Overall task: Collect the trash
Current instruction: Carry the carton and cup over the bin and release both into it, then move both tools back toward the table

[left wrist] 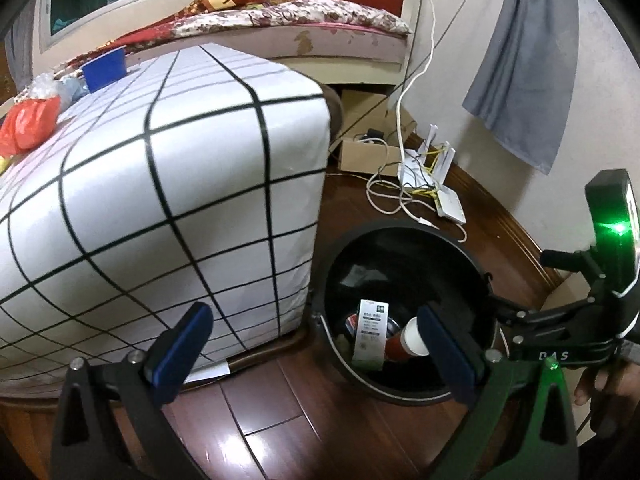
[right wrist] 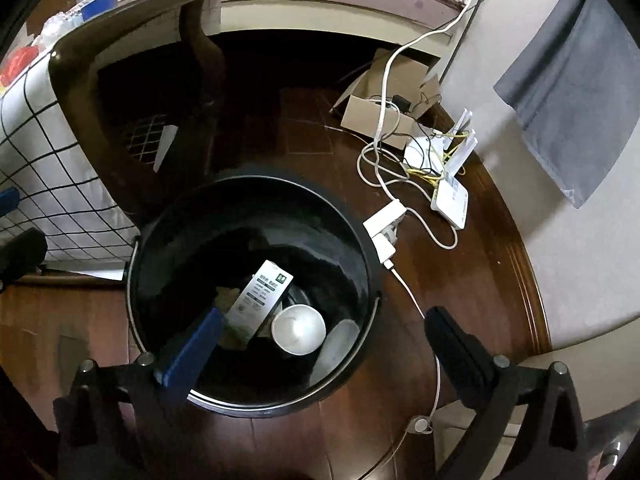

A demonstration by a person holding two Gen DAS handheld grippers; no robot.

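Note:
A black round trash bin (left wrist: pixel 472 264) stands on the wood floor beside the table; it also shows in the right wrist view (right wrist: pixel 360 236). Inside lie a white carton (left wrist: pixel 370 334) (right wrist: pixel 260 300) and a red paper cup with a white inside (left wrist: pixel 408 340) (right wrist: pixel 298 328). My left gripper (left wrist: pixel 320 344) is open and empty, low by the bin's left rim. My right gripper (right wrist: pixel 324 344) is open and empty above the bin; its body shows in the left wrist view (left wrist: pixel 568 344). On the table lie an orange bag (left wrist: pixel 30 124), a clear plastic bag (left wrist: pixel 46 86) and a blue cup (left wrist: pixel 105 69).
The table has a white checked cloth (left wrist: pixel 160 184). A bed (left wrist: pixel 320 28) is behind it. A cardboard box (right wrist: pixel 380 116), a white router (right wrist: pixel 450 196), cables and a plug (right wrist: pixel 384 228) lie on the floor right of the bin. A grey cloth (left wrist: pixel 524 72) hangs on the wall.

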